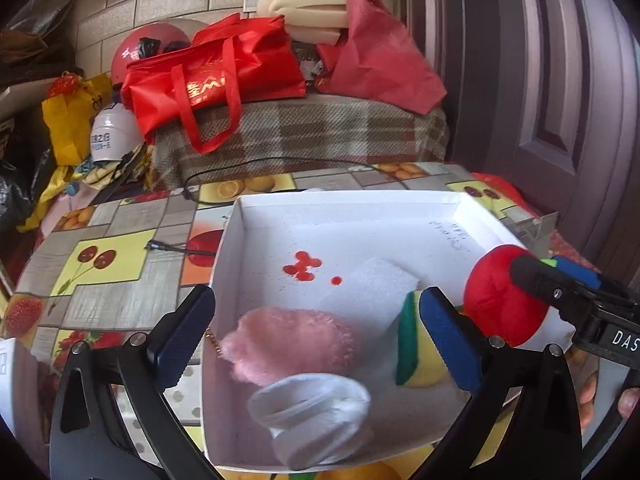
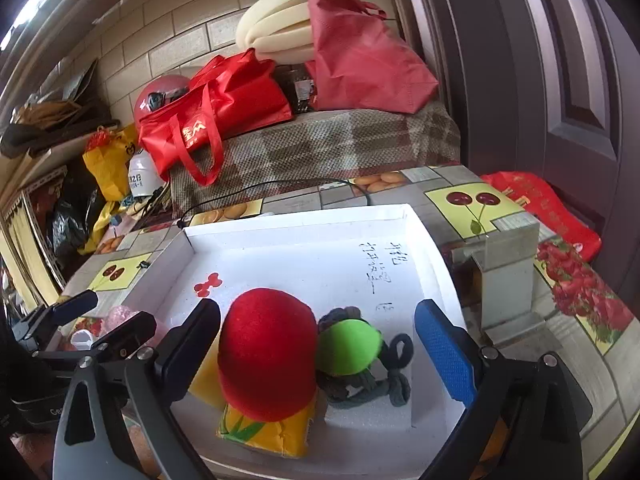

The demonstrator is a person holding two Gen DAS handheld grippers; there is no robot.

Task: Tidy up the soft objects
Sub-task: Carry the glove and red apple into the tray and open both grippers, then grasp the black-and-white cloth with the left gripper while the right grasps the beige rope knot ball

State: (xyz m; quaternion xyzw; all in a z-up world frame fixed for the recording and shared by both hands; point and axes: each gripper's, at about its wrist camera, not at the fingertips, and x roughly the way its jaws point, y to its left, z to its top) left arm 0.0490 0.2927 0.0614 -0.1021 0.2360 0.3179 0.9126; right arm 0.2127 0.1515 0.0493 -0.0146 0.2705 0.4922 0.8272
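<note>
Step in hand — release into white box [image 1: 400, 208] on counter [image 1: 120, 220].
Left claw [image 1: 316, 336]: jaws wide, empty, above pink fluffy pouch [image 1: 288, 344], white sock [image 1: 316, 412] at 6 o'clock.
Right claw [image 2: 318, 348]: jaws wide, clear of red plush ball [image 2: 268, 352] atop yellow sponge [image 2: 264, 428]; green ball [image 2: 350, 346] at its 3 o'clock.
Next, likely — withdraw both, seek remaining soft items.

Right gripper [image 2: 316, 348] gapes over the white box [image 2: 304, 228]; red ball [image 2: 267, 354] sits between its fingers, green ball [image 2: 348, 346] beside.
</note>
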